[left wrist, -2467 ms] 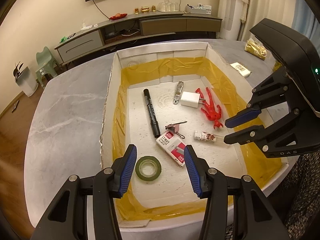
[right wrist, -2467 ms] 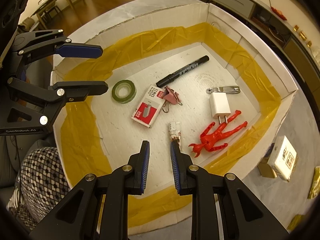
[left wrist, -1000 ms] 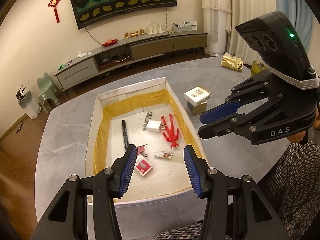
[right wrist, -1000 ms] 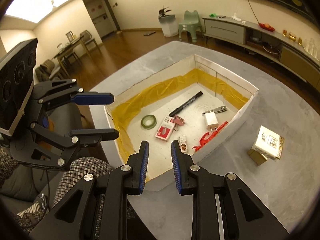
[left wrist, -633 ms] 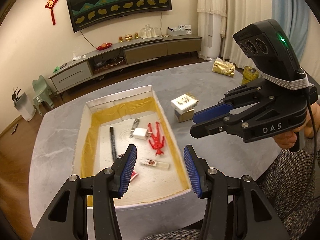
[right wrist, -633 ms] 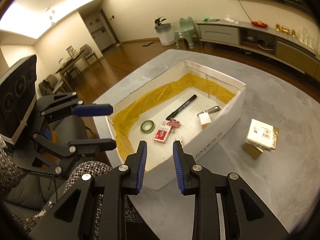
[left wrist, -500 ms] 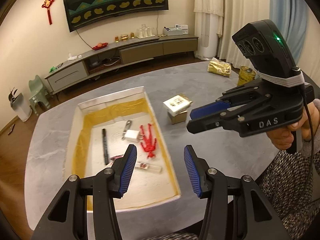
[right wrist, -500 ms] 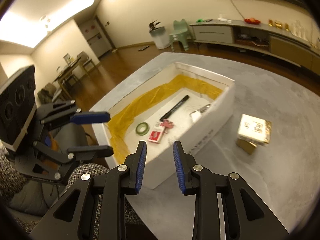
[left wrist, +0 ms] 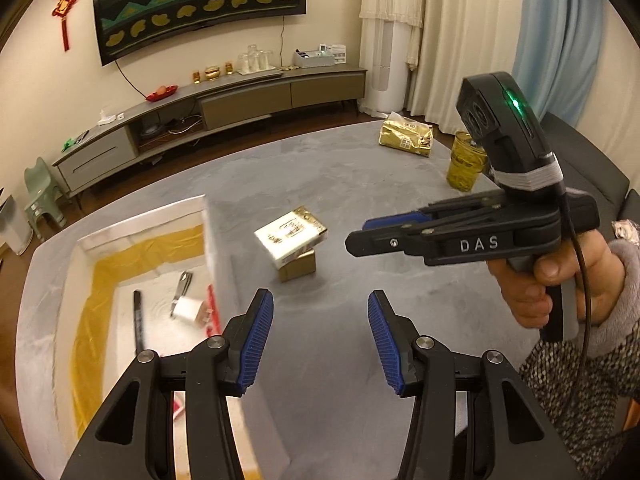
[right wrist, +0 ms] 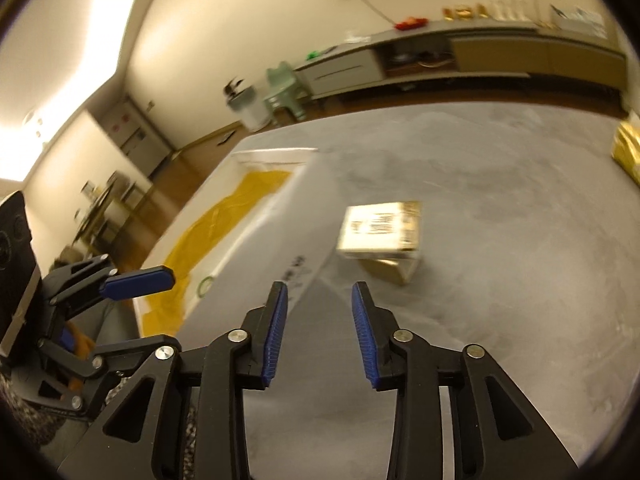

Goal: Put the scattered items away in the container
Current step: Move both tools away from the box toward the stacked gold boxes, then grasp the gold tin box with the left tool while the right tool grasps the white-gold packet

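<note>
- grey marbled table [left wrist: 328,360] fills most of both views, round-edged, with wood floor beyond its far rim.
- my left gripper [left wrist: 320,336] hangs over bare tabletop, its blue pads set wide apart with nothing between them.
- my right gripper [right wrist: 319,332] also stands parted and empty above the table; in the left view my right hand [left wrist: 548,284] holds its black handle off to the right side.
- white box [left wrist: 152,232] with yellow tape lining sits at the table's left part; inside i can make out a black marker [left wrist: 138,316], a white charger plug [left wrist: 186,307], a metal nail clipper [left wrist: 182,286] and a sliver of something red [left wrist: 214,312] against the right wall, all blurred.
- green tape roll [right wrist: 206,285] shows in the box's near end in the right view.
- small white packet [left wrist: 290,238] rests tilted on a little brown carton [left wrist: 298,268], out on the table just beside the box and ahead of both grippers.
- gold bag [left wrist: 406,138] and a yellow glass [left wrist: 466,166] stand at the table's far right edge, well apart from the box.
- low grey cabinet [left wrist: 224,104] runs along the cream wall under a wide dark screen [left wrist: 200,4]; white curtains [left wrist: 440,32] hang to the right, a pale green stool [left wrist: 40,196] stands at the left.
</note>
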`<state>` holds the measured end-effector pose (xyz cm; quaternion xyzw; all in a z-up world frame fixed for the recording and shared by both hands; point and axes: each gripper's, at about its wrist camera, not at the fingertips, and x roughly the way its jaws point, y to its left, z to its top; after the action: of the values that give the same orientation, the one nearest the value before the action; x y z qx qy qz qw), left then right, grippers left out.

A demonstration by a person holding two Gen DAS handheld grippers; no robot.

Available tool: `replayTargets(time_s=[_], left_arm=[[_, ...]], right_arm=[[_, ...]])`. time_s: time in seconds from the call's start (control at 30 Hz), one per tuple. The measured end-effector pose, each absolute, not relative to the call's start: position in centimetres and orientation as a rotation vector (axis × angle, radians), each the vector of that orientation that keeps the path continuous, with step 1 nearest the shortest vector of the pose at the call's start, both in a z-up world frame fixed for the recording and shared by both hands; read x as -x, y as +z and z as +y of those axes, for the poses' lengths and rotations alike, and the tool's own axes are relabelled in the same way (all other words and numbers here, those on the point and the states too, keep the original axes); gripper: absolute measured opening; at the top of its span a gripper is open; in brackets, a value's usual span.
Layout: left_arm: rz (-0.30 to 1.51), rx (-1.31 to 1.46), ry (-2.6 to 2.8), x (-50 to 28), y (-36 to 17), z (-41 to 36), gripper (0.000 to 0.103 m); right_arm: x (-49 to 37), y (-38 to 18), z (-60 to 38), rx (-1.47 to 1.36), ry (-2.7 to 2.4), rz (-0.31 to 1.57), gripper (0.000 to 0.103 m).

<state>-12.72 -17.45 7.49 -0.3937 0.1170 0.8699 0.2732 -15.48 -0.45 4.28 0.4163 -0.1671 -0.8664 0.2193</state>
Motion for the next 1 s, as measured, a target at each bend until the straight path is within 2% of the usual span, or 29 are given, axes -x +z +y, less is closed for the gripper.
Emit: replayTargets(time_s=[0.17, 0.23, 0.4, 0.87, 0.93, 0.97, 1.0], left_arm=[[0.274, 1.101, 2.335, 15.3, 5.8, -16.1, 0.055], [0.237, 1.117, 2.324, 16.2, 5.0, -15.7, 0.055], [0.216, 1.156, 2.314, 18.2, 2.9, -14.4, 0.055], [0.194, 1.209, 2.351, 22.8, 0.9, -13.8, 0.055], [0.205, 1.216, 2.352, 23.0, 0.7, -13.4, 0.055], [0.208, 1.219, 2.351, 23.2, 0.7, -13.3, 0.055], [0.21, 1.224, 2.351, 23.3, 0.6, -13.2, 0.055]], right_arm=[[17.5, 2.0, 2.3, -1.2, -2.401, -0.593, 0.052], [18.8, 1.3, 2.9, -1.215, -2.376, -0.641, 0.054], [22.4, -0.7, 3.9, -1.261, -2.293, -0.803, 0.057], [26.4, -5.8, 4.0, -1.339, -2.183, -0.922, 0.06], [26.4, -5.9, 3.9, -1.344, -2.179, -0.914, 0.057], [26.4, -5.8, 3.8, -1.339, -2.174, -0.9, 0.045], [26.3, -5.6, 3.6, -1.323, -2.16, -0.898, 0.038]])
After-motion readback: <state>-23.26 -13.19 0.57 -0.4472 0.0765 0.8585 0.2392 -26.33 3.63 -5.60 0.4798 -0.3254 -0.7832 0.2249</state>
